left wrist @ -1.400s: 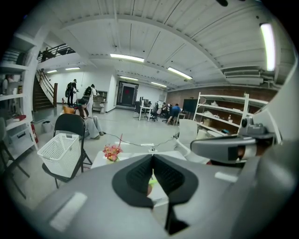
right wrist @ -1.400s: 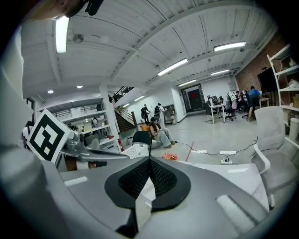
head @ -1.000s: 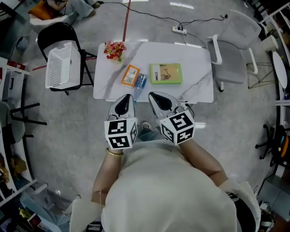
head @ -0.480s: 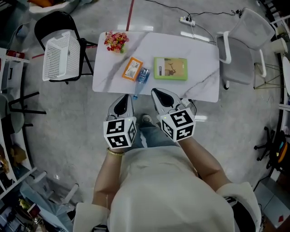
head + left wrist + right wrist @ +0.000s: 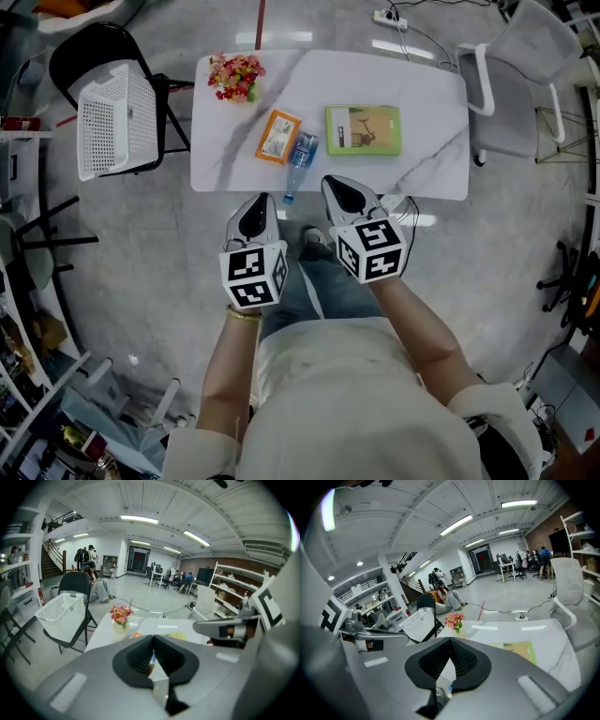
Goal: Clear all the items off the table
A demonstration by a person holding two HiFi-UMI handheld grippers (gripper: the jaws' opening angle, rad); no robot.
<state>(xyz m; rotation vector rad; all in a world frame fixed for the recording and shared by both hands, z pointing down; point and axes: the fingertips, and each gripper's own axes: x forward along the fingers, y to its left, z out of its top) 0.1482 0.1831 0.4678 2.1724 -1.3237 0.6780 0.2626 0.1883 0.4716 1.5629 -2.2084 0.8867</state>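
Waiting far to the left of the left gripper is a white basket on a black chair, likely the place for the things. On the white table ahead of both tools sit a pot of flowers, an orange packet, a water bottle and a green book, none picked up yet. Both the left gripper and the right gripper have jaws pressed together on nothing and hang just short of the table's near edge, I think to line up on the bottle, which lies closest in front.
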